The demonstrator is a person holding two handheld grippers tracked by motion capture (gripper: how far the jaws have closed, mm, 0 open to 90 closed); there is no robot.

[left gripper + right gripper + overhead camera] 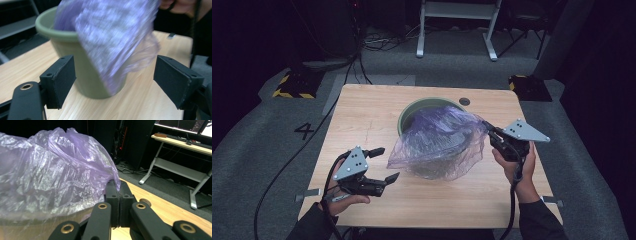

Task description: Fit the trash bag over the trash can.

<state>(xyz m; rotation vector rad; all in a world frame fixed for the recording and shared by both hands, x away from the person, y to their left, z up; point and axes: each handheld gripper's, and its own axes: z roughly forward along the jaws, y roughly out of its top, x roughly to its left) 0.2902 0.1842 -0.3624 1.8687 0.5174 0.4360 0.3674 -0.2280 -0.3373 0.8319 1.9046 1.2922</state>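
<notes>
Purple bag draped over and partly inside green pot at mid-table, hanging down the pot's near side. Pinched at its right edge by right gripper, jaws clamped together on the film (a fold sticks out just past the tips). Left gripper near the bag's lower left corner but apart from it, jaws wide and empty, pointing level across table toward the pot.

The green pot stands mid-worktop, draped by the purple bag that spills over its near side; bare wood lies open to its left and along the near edge; the bag blocks any straight path between the left tongs and right tongs.
</notes>
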